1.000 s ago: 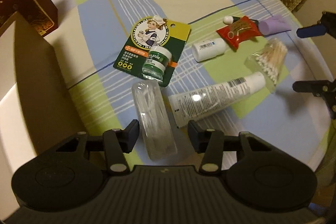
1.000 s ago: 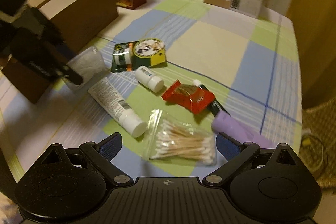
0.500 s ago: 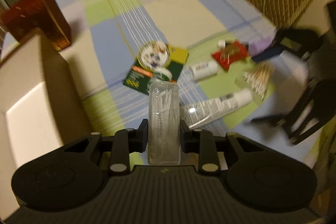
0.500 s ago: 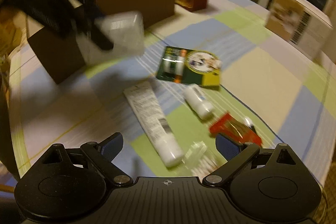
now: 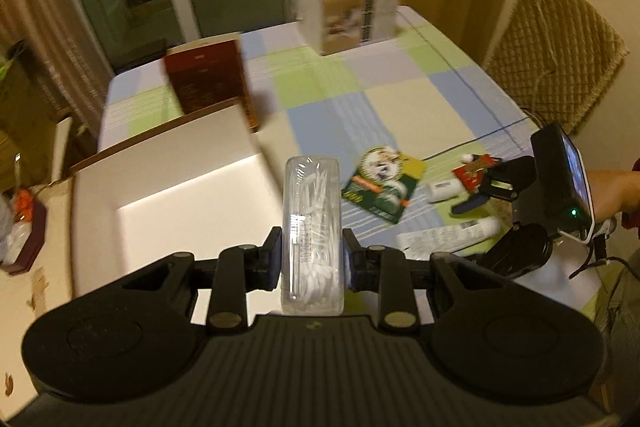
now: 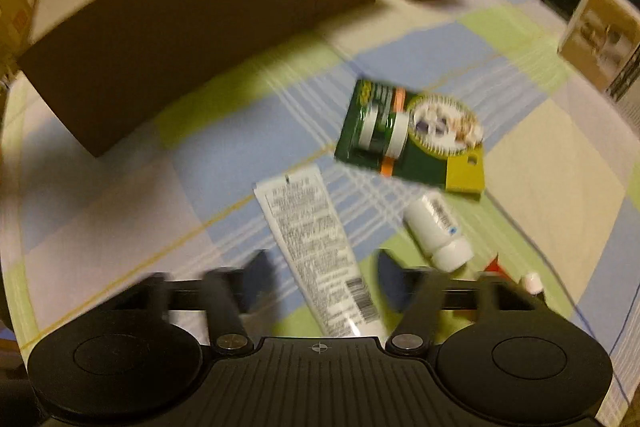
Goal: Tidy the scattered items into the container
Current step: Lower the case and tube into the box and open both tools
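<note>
We see the clear plastic case of white picks clamped upright between the fingers of the left hand-held gripper, lifted off the table; a second ago it lay flat on the cloth between parted fingers. It now sits at centre frame, just beside the near right wall of the open cardboard box, whose pale floor lies bare at left centre.

The right hand-held gripper has its fingers apart, straddling the white tube without visibly gripping it; earlier it hung over the cotton swabs. Beyond it, right of centre, lie the small white bottle and the green blister card, with bare cloth between them and the box's brown wall at upper left.
</note>
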